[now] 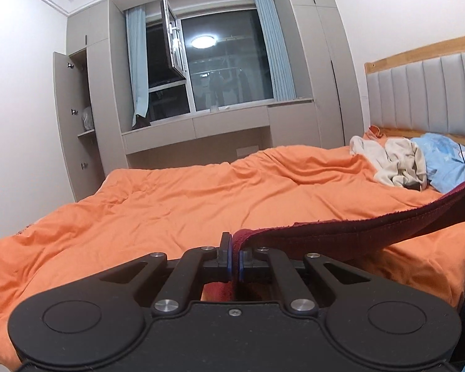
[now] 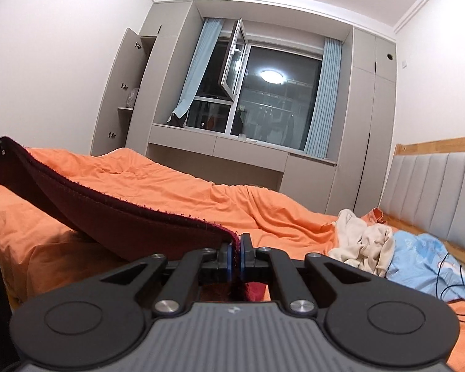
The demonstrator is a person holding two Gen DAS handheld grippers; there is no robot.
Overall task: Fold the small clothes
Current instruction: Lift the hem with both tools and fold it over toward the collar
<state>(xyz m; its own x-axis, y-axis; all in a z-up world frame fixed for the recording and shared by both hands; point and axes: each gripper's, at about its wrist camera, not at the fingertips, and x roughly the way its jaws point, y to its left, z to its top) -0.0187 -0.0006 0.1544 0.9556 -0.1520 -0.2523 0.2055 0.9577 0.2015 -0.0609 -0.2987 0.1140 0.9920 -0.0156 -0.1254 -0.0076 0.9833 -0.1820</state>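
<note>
Left tool (image 1: 235,249): pinched tight on one corner of the dark red garment (image 1: 372,223), cloth caught between the blue pads. Garment: lifted clear above the orange duvet (image 1: 176,198), stretched as a sagging band between both tools, far end running off to the right in the left wrist view. Right tool (image 2: 236,248): likewise clamped on the opposite corner of that garment (image 2: 114,217), a little red cloth hanging below the jaws. Beyond, near the padded headboard (image 2: 443,198): a crumpled cream garment (image 2: 365,241), a light blue cloth (image 2: 424,260) just beside it, a thin dark cable (image 2: 449,279) trailing across.

Step in hand, by judgement: spreading the piece in the air before laying it down. Best done with both corners kept level and drawn apart until the sag goes, without tugging hard enough to slip the cloth from the pads. Then lowering onto a smooth part of the duvet, well apart from the cream heap, trailing edge first so no crease gets trapped. Grip to be kept until the cloth lies flat.
</note>
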